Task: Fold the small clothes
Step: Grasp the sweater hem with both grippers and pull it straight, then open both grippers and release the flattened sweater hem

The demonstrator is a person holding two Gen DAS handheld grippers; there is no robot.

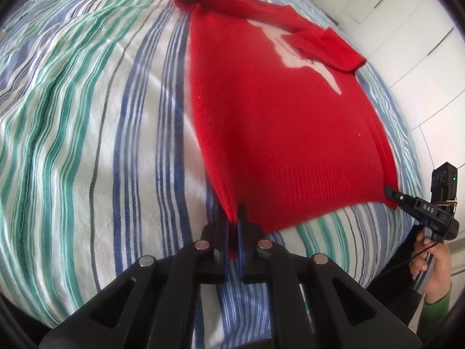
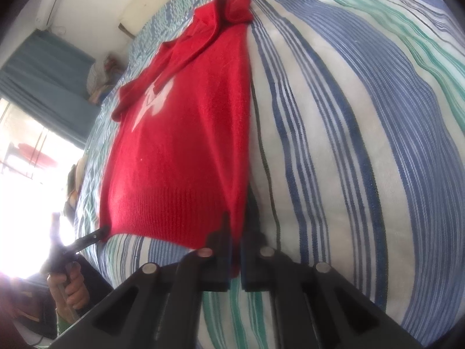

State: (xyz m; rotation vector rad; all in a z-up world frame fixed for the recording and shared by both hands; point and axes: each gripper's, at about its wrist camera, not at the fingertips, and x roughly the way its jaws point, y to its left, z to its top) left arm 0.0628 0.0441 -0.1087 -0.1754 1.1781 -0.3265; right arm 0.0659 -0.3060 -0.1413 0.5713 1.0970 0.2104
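Striped bedding (image 1: pixel 72 133) carries the sweater (image 1: pixel 276 133), its length running toward frame top; left gripper (image 1: pixel 234 218) and right gripper (image 2: pixel 237 226) each pinch a hem corner.

A bed covered in a white sheet with blue, green and grey stripes (image 1: pixel 87 133) spreads ahead of both claws. A red knitted sweater with a white figure (image 1: pixel 276 122) lies on it, stretching forward from the claws, sleeves folded over its far end.
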